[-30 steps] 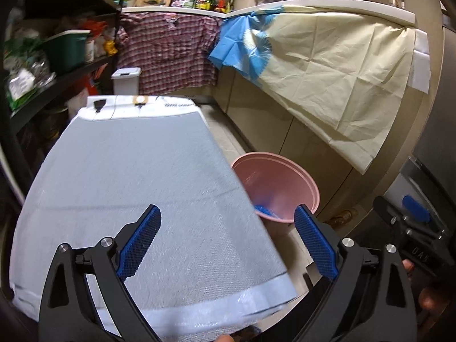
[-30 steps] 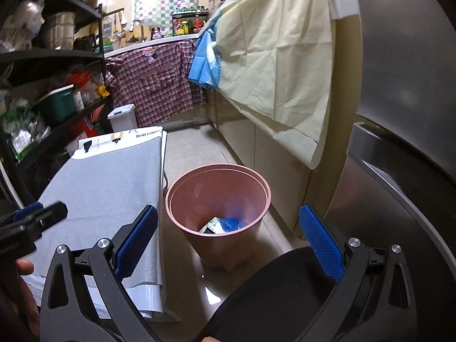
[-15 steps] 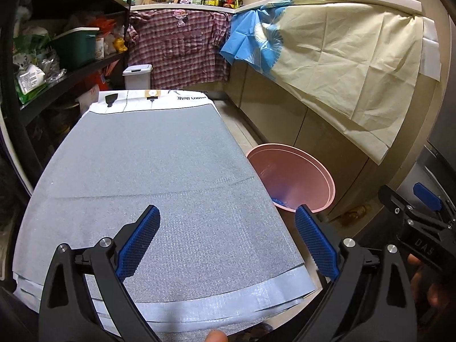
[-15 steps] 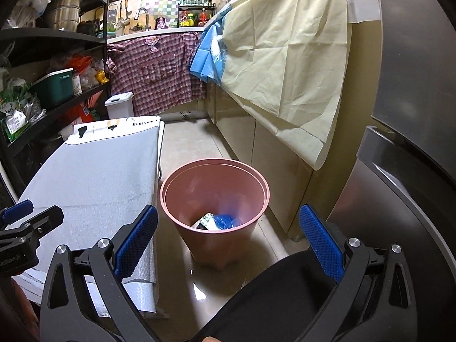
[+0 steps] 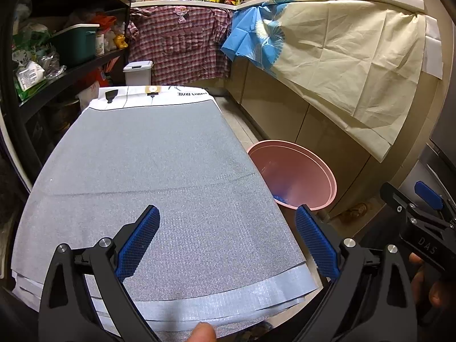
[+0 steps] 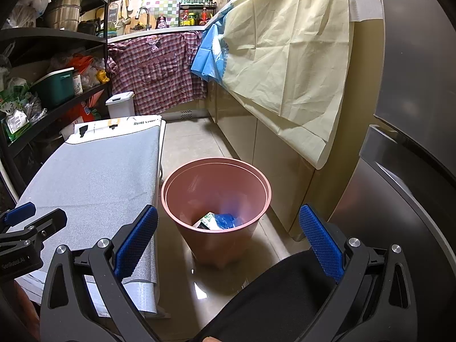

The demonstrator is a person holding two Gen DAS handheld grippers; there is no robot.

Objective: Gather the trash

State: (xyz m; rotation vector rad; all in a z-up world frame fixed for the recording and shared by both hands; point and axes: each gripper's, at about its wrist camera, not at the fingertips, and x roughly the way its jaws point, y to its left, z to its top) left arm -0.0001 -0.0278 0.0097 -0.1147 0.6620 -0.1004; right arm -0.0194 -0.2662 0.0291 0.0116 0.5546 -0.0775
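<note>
Trash (image 6: pixel 218 221) lies in upright pink bin (image 6: pixel 250 230) — both hand-held grippers empty.

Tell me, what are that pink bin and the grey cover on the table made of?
The pink bin looks like moulded plastic: smooth, matte walls with a thin, even rim. The grey cover seems to be a woven or foil-backed sheet: a fine grid texture with a slight sheen, paler along the near edge. Its exact material can't be told. Both grippers, left and right, are open and empty.
</note>
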